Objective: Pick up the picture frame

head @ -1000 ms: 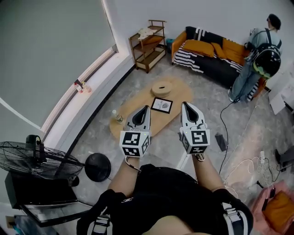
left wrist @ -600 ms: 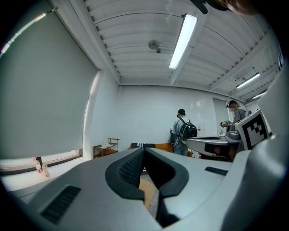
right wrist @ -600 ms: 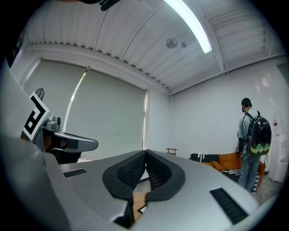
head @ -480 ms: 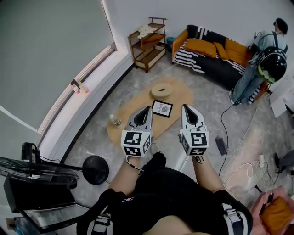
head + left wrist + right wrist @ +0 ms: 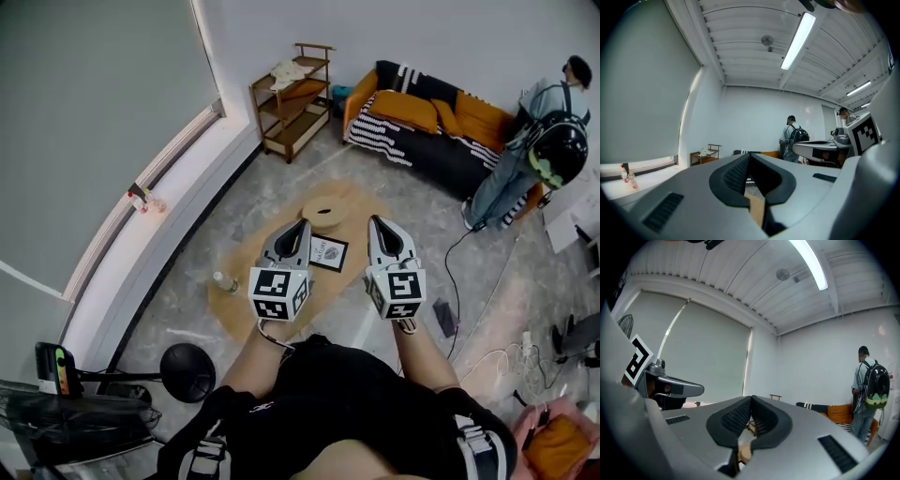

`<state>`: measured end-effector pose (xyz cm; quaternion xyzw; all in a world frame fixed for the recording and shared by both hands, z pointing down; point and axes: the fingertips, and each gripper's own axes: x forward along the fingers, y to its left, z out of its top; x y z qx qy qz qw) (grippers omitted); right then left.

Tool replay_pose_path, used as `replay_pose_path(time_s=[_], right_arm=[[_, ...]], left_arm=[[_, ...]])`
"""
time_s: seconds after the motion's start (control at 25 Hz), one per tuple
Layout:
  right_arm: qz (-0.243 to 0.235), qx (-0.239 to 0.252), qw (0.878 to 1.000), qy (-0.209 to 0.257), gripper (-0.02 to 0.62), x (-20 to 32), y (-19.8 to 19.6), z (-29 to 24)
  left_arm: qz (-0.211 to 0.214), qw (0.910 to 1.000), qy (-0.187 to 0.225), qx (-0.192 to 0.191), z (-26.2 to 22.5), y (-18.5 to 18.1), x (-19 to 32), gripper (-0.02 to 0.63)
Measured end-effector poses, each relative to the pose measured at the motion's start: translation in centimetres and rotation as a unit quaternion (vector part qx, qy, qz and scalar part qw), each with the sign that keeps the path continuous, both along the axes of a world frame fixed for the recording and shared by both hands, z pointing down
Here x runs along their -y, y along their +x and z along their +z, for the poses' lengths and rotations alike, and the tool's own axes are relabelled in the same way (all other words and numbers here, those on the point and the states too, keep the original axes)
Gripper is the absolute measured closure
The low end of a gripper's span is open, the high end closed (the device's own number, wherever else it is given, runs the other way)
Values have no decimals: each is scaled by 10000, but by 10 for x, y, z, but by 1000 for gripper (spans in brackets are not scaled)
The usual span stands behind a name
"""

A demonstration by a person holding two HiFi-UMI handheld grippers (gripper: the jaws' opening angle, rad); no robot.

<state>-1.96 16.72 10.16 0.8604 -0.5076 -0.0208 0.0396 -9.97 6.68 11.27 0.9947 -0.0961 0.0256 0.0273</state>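
left gripper (image 5: 302, 225) and right gripper (image 5: 375, 223) held level, side by side, forearms extended. both jaws closed, nothing gripped. picture frame (image 5: 328, 253) laid flat on oval table (image 5: 246, 292), seen between grippers.

Picture frame (image 5: 329, 253) lay on the low table (image 5: 246, 298); round disc (image 5: 329, 210) at its 12 o'clock, bottle (image 5: 223, 281) at 8 o'clock, sofa (image 5: 427, 127) at 1 o'clock.

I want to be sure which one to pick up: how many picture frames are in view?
1. The picture frame lies flat on the low oval table, near the round wooden disc. The left gripper covers part of the table, so another may be hidden.
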Motion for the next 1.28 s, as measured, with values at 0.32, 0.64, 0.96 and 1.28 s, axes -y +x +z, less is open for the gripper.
replay_pose_path(time_s=[0.32, 0.64, 0.96, 1.28], right_arm=[[48, -20, 9996, -282, 578, 101, 87, 3], [58, 95, 9990, -431, 578, 159, 146, 20], [-437, 343, 9972, -508, 578, 190, 193, 45], [-1447, 444, 9868, -573, 578, 221, 252, 49]], left_arm=[[155, 9995, -269, 47, 10, 92, 99, 586], [31, 9994, -20, 331, 30, 148, 159, 586], [-341, 9975, -61, 608, 47, 185, 175, 586], [-1424, 9866, -203, 773, 49, 214, 184, 586]])
